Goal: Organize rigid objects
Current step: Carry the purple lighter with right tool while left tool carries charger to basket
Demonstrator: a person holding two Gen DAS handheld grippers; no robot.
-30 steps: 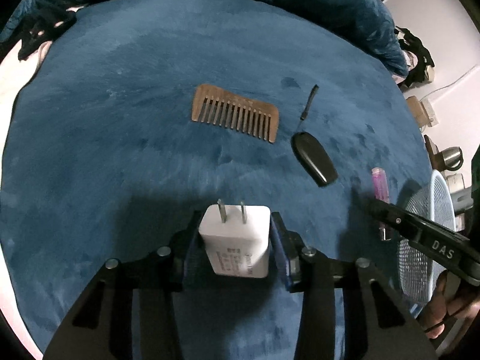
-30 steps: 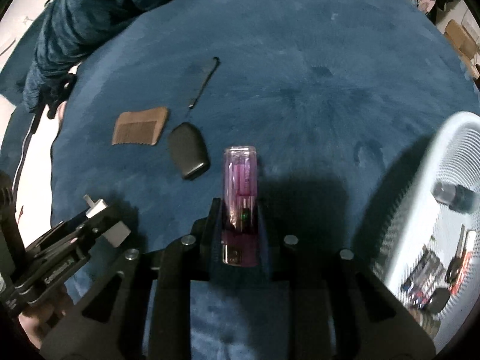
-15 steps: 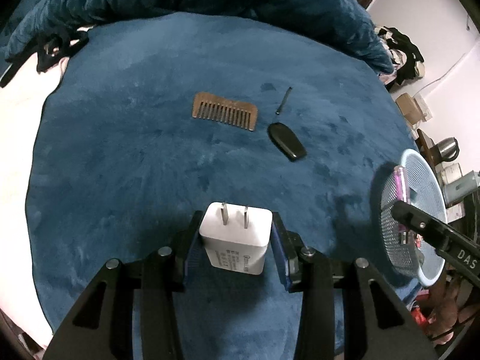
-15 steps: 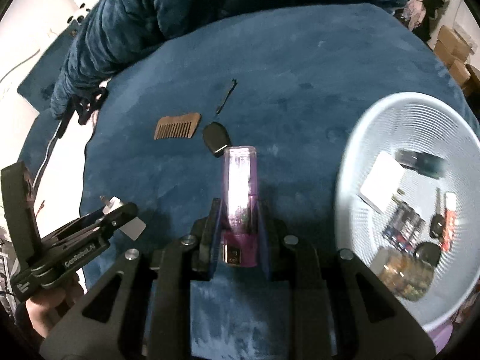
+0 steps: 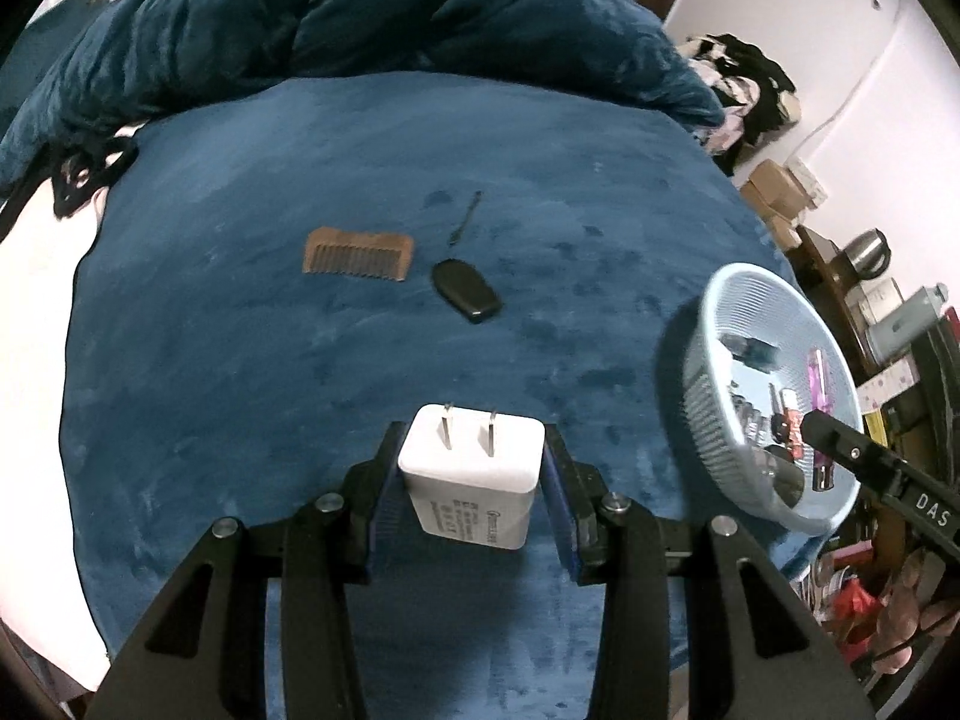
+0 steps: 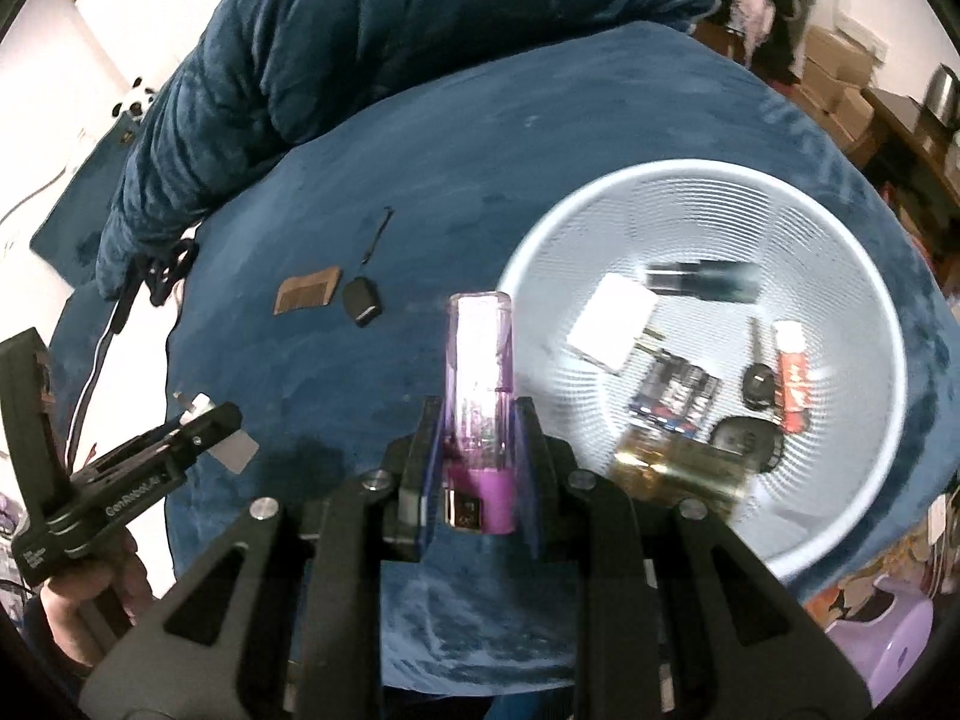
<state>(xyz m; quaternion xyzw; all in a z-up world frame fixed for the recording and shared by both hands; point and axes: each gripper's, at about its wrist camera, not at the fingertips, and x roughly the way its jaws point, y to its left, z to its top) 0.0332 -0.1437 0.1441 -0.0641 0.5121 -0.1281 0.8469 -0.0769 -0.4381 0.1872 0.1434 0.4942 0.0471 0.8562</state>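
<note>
Both hands have risen off the blue blanket (image 5: 300, 390): right gripper (image 6: 478, 450) clamps the purple lighter (image 6: 478, 360) beside the basket (image 6: 540, 252), left gripper (image 5: 471, 480) clamps the white charger (image 5: 471, 468); release only once well inside the rim.

Bed (image 5: 252, 360): lying under a blue plush blanket
Lying on it: wooden comb (image 5: 359, 252), black key fob (image 5: 465, 289), pale blue basket (image 5: 714, 420)
</note>
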